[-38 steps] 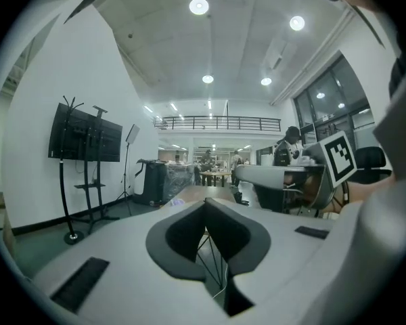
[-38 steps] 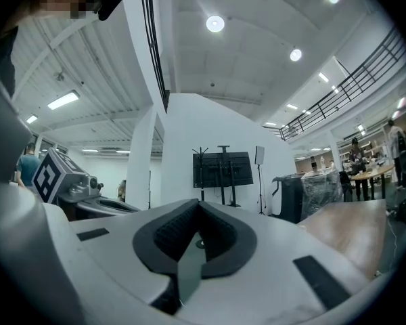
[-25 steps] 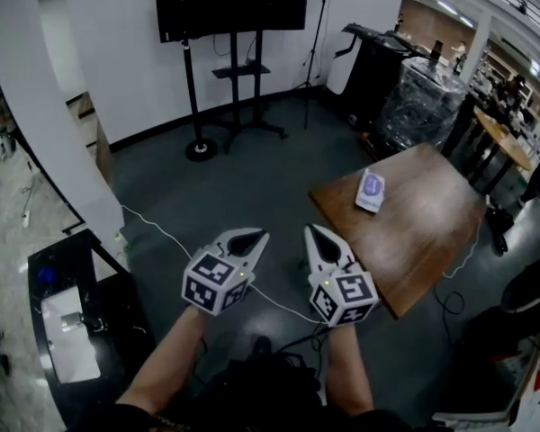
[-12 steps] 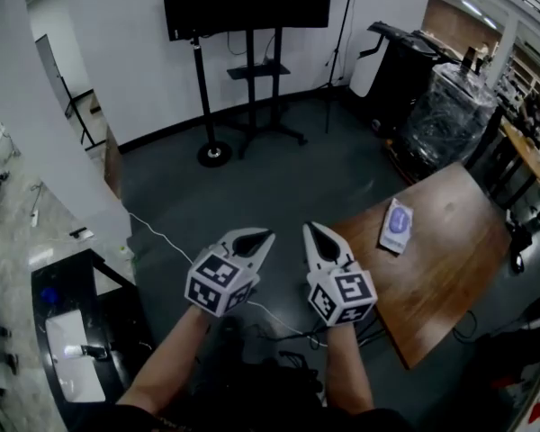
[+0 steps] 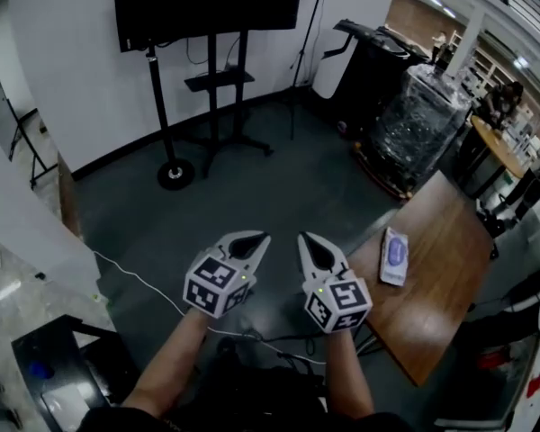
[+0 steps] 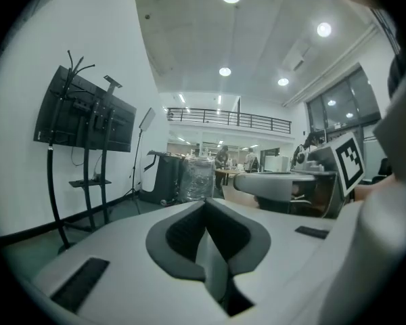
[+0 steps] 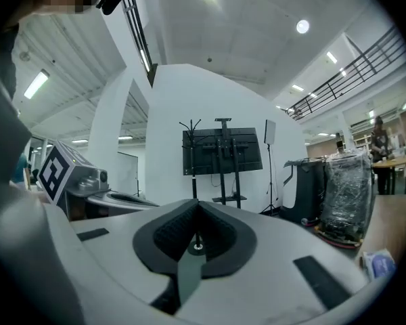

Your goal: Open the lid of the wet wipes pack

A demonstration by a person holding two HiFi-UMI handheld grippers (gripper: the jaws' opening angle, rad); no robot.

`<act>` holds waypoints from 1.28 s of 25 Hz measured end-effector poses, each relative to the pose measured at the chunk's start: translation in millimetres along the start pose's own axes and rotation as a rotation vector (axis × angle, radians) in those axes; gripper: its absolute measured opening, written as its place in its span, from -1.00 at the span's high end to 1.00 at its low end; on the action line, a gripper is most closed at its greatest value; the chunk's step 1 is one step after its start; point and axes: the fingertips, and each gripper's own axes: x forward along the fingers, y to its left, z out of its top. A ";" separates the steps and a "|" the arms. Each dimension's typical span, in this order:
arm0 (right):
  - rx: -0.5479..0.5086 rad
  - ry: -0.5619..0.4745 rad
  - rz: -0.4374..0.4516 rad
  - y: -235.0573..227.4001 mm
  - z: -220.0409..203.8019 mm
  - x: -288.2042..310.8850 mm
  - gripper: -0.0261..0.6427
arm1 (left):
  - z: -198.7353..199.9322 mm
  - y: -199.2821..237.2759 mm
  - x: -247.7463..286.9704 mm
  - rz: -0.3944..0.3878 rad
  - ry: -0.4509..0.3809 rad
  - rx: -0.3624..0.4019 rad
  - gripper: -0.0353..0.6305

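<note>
The wet wipes pack (image 5: 394, 256), white with a purple lid, lies flat on a brown wooden table (image 5: 432, 291) at the right of the head view. It also peeks into the right gripper view as a bluish pack (image 7: 377, 263) at the lower right. My left gripper (image 5: 255, 238) and right gripper (image 5: 304, 238) hang side by side over the dark floor, left of the table and apart from the pack. Both are shut with nothing between their jaws (image 6: 204, 203) (image 7: 197, 204).
A black screen on a wheeled stand (image 5: 207, 70) is against the white wall ahead. A plastic-wrapped pallet (image 5: 414, 124) and dark equipment (image 5: 369, 61) stand behind the table. A white cable (image 5: 144, 282) runs across the floor. A dark cabinet (image 5: 54, 376) is at the lower left.
The view has swung: the table and wipes pack sit further to the right and lower. Both grippers stay shut, side by side, as they travel across the room.
</note>
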 end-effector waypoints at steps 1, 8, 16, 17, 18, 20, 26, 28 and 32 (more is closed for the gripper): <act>0.000 0.004 -0.018 -4.8 0.9 10.7 0.89 | 2.4 10.8 8.4 -0.018 0.002 0.001 0.89; 0.027 0.037 -0.112 -61.2 -14.1 60.8 0.89 | 0.2 48.4 83.3 -0.118 0.032 0.017 0.89; 0.092 -0.038 -0.206 -164.4 -20.5 99.9 0.89 | 11.7 60.3 194.6 -0.209 0.077 0.113 0.89; 0.105 -0.052 -0.218 -179.7 -16.7 103.0 0.89 | 17.5 57.1 211.6 -0.226 0.085 0.129 0.89; 0.113 -0.063 -0.229 -193.8 -13.3 105.6 0.89 | 21.9 53.8 228.5 -0.244 0.094 0.139 0.89; 0.116 -0.074 -0.249 -220.2 -9.1 109.8 0.89 | 29.4 46.4 260.4 -0.286 0.106 0.157 0.89; 0.155 -0.101 -0.422 -316.1 -11.3 80.2 0.89 | 48.7 -4.5 351.0 -0.460 0.116 0.242 0.89; 0.182 -0.094 -0.505 -343.0 -21.0 59.5 0.89 | 44.4 -27.0 376.4 -0.532 0.139 0.256 0.89; 0.252 -0.075 -0.678 -387.1 -48.5 21.6 0.89 | 20.7 -72.6 421.8 -0.704 0.200 0.283 0.89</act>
